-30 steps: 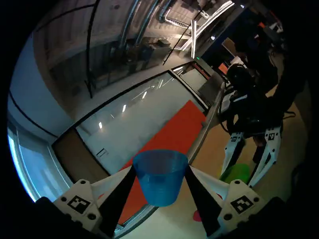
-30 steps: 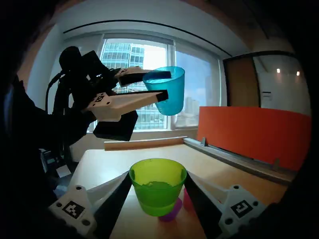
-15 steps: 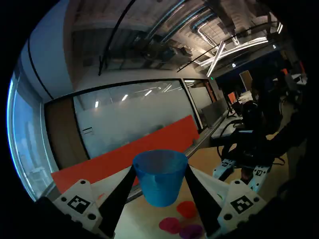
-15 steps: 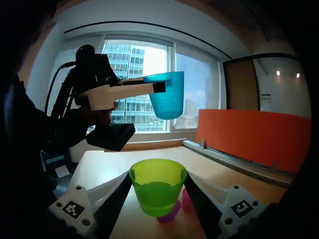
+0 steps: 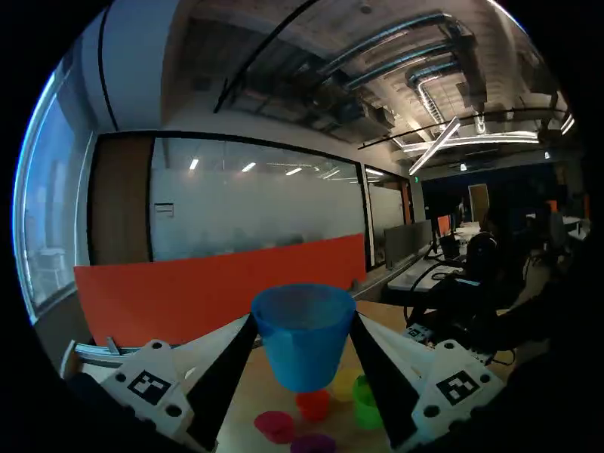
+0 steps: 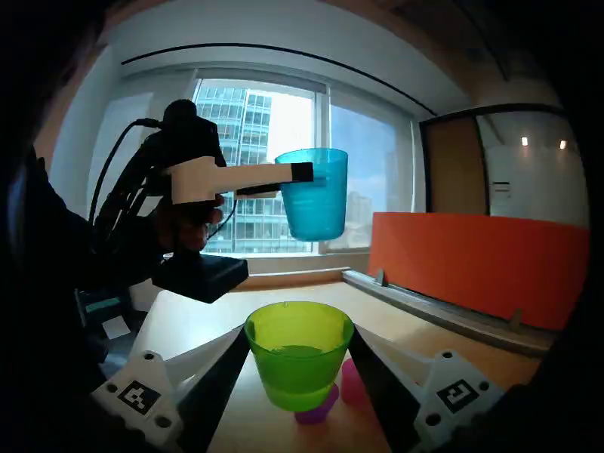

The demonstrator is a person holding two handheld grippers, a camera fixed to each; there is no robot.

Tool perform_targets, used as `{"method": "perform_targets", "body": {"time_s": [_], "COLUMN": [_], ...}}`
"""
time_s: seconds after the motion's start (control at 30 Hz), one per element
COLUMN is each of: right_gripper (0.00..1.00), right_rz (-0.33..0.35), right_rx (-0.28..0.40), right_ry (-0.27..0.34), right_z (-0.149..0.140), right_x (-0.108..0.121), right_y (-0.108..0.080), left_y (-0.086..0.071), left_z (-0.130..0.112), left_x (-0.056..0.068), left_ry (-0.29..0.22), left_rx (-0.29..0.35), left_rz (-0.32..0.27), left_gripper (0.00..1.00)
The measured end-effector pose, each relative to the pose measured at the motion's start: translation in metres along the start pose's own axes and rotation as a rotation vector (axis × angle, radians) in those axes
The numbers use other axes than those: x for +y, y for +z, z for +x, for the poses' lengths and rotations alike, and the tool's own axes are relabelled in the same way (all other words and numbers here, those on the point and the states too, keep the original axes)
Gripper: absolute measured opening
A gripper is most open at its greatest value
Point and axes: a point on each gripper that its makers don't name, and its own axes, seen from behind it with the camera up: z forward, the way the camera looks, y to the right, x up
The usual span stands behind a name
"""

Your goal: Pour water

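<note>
Your left claw (image 5: 302,321) grips the blue cup (image 5: 303,351) upright; your right claw (image 6: 299,332) clamps the green cup (image 6: 300,362), water inside. Pouring looks done; setting down remains.

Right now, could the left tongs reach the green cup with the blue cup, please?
Probably yes: the left tongs hold the blue cup in open air above and beyond the green cup, nothing between.

L gripper (image 5: 302,321) held high, level, clamped on blue cup (image 5: 303,355); R gripper (image 6: 299,332) lower, clamped on green cup (image 6: 296,371)
</note>
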Motion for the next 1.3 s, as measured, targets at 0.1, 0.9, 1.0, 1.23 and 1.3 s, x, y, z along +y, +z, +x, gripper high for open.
{"method": "perform_targets", "body": {"time_s": [0.1, 0.9, 1.0, 1.23, 1.3], "right_gripper": [0.92, 0.92, 0.92, 0.92, 0.92], "right_rz": [0.0, -0.033, -0.045, -0.077, -0.087], "right_rx": [0.001, -0.02, -0.026, -0.049, -0.053], "right_ry": [-0.001, 0.017, 0.017, 0.013, 0.013], "right_z": [0.0, 0.0, -0.001, -0.005, -0.006], "right_x": [-0.001, 0.01, 0.014, 0.024, 0.027], "right_y": [0.0, -0.01, -0.013, -0.026, -0.029], "left_y": [0.001, -0.007, -0.011, -0.021, -0.023], "left_z": [-0.003, -0.03, -0.038, -0.056, -0.061], "left_x": [-0.004, -0.027, -0.032, -0.042, -0.045], "left_ry": [-0.017, 0.013, 0.017, 0.015, 0.011], "left_rx": [-0.002, -0.08, -0.098, -0.131, -0.14], "left_rz": [0.002, 0.037, 0.045, 0.059, 0.063], "left_gripper": [0.86, 0.86, 0.86, 0.86, 0.86]}}
